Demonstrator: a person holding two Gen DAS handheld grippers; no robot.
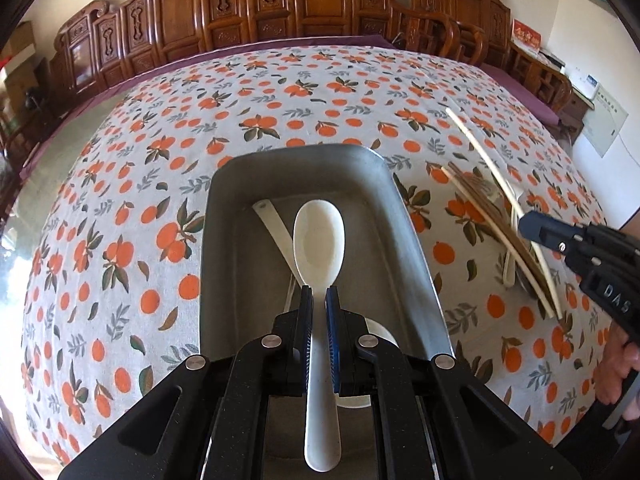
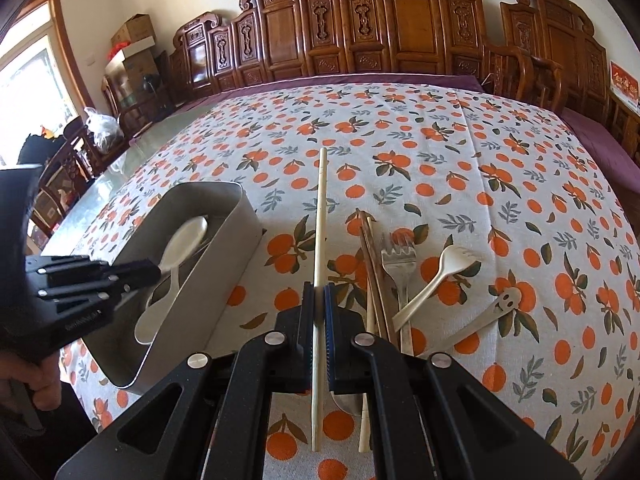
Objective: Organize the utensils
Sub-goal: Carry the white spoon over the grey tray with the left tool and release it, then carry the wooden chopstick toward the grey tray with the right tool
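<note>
Left gripper [image 1: 319, 300]: clenched on white spoon [image 1: 318, 240], held over grey tray [image 1: 412, 240].
Right gripper [image 2: 319, 300]: clamped on pale chopstick [image 2: 320, 240], right of the tray.
Writing: "DAS" read on right gripper's body.
Metal fork [image 2: 400, 264]: lay further right of the tray.

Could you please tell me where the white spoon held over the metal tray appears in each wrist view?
Left wrist view: white spoon at centre, its handle clamped in the left gripper.
Right wrist view: the same spoon at left, over the tray.
Shared landmark: the metal tray on the orange-print tablecloth.
</note>
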